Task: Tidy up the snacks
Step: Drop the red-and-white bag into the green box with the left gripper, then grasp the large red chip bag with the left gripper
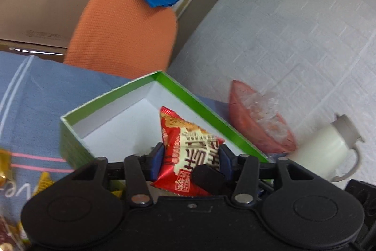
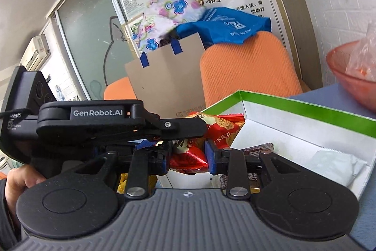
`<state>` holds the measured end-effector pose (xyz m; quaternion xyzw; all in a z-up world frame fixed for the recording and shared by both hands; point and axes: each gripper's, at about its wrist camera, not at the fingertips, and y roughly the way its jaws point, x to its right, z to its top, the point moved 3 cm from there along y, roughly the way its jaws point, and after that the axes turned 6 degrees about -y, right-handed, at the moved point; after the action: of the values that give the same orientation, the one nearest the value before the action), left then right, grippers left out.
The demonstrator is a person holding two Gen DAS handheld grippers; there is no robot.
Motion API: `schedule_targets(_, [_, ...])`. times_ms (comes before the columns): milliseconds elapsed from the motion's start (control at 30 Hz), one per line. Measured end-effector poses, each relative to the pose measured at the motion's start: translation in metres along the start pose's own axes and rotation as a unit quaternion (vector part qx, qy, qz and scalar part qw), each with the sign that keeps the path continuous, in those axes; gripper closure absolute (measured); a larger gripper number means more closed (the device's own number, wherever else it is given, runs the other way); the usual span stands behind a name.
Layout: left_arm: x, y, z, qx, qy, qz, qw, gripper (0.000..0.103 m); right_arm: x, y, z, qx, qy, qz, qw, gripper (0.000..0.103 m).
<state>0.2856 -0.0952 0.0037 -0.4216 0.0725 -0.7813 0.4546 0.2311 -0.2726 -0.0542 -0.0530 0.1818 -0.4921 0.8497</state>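
The red snack packet (image 1: 195,140) is a puffy foil pillow with white panels of dark lettering and a picture of golden crackers near its top. It stands on end right between the pads of the left hand-held gripper (image 1: 190,157), over the near edge of the green box (image 1: 117,105), whose white inside opens just ahead of that gripper. The left jaws stand wide apart. The packet's edges reach both blue pads (image 1: 157,161), yet the foil looks unsqueezed, so the pads seem only to flank it. A black part crosses the packet's lower end; I cannot tell what it is.

In the right wrist view, the right hand-held gripper (image 2: 188,157) has its jaws much closer together, clamped on a shiny red wrapper (image 2: 188,160). Directly above that, under the tip of the left hand-held gripper, shows the cracker-printed packet. Whether the wrapper is that packet's own end or a second snack cannot be told. A person's hand (image 2: 16,182) grips the left tool, off to the left of the right one.

Ahead and right of the right hand-held gripper, a white pouch (image 2: 329,166) and a dark wrapper (image 2: 258,147) lie inside the box. The box rests on a surface under a blue cloth (image 1: 47,91). Gold-wrapped sweets (image 1: 4,164) lie left of the left hand-held gripper, with a red bowl (image 1: 258,114) and a white jug (image 1: 329,147) to its right.
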Motion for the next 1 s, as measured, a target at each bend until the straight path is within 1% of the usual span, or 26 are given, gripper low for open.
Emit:
schedule_targets(33, [-0.001,-0.005,0.0,0.011,-0.001,0.017,0.9998,0.0,-0.003,0.003,-0.001,-0.012,-0.011,-0.011,1.0,0.043])
schedule_targets(67, [-0.001,-0.014,-0.001,0.027,-0.002,0.021,0.9994,0.0,-0.005,0.002,-0.002,-0.018,-0.026,-0.021,0.999,0.031])
schedule_targets(100, [-0.001,-0.026,-0.002,0.044,-0.005,0.014,0.9989,0.0,-0.007,-0.003,-0.001,-0.013,-0.038,-0.033,0.999,0.026])
schedule_targets(133, [0.001,-0.039,-0.003,0.054,-0.008,0.007,0.9985,0.0,-0.009,-0.011,0.0,0.001,-0.047,-0.042,0.998,0.021])
schedule_targets(233, [0.008,-0.079,-0.008,0.077,-0.002,-0.002,0.997,0.0,-0.014,-0.046,0.007,0.041,-0.058,-0.048,0.996,0.018])
schedule_targets(300, [0.014,-0.105,-0.017,0.094,0.008,0.011,0.9955,0.0,-0.022,-0.072,0.007,0.059,-0.061,-0.05,0.995,0.012])
schedule_targets(333, [0.016,-0.118,-0.023,0.1,0.015,0.021,0.9946,0.0,-0.025,-0.082,0.005,0.066,-0.061,-0.049,0.995,0.007])
schedule_targets(367, [0.017,-0.129,-0.029,0.109,0.022,0.021,0.9936,0.0,-0.029,-0.093,0.002,0.072,-0.06,-0.044,0.995,0.004])
schedule_targets(433, [0.017,-0.147,-0.043,0.117,0.029,0.017,0.9926,0.0,-0.037,-0.109,-0.007,0.077,-0.054,-0.029,0.995,0.002])
schedule_targets(500, [0.014,-0.159,-0.058,0.118,0.029,0.023,0.9924,0.0,-0.044,-0.118,-0.017,0.075,-0.044,-0.014,0.996,0.001])
schedule_targets(600, [0.006,-0.167,-0.078,0.113,0.031,0.037,0.9925,0.0,-0.054,-0.123,-0.033,0.058,-0.038,-0.001,0.998,0.0])
schedule_targets(667, [-0.005,-0.169,-0.09,0.105,0.023,0.041,0.9933,0.0,-0.059,-0.123,-0.044,0.042,-0.034,0.004,0.999,0.0])
schedule_targets(767, [-0.029,-0.176,-0.106,0.095,-0.01,0.043,0.9945,0.0,-0.071,-0.116,-0.057,0.014,-0.041,0.022,0.999,0.0])
schedule_targets(900, [-0.064,-0.19,-0.123,0.09,-0.067,0.042,0.9928,0.0,-0.094,-0.096,-0.056,-0.011,-0.085,0.041,0.995,0.002])
schedule_targets(967, [-0.08,-0.199,-0.129,0.093,-0.093,0.036,0.9907,0.0,-0.106,-0.085,-0.052,-0.017,-0.122,0.044,0.991,0.011])
schedule_targets(1000, [-0.087,-0.206,-0.133,0.1,-0.106,0.027,0.989,0.0,-0.113,-0.077,-0.048,-0.021,-0.139,0.042,0.989,0.013])
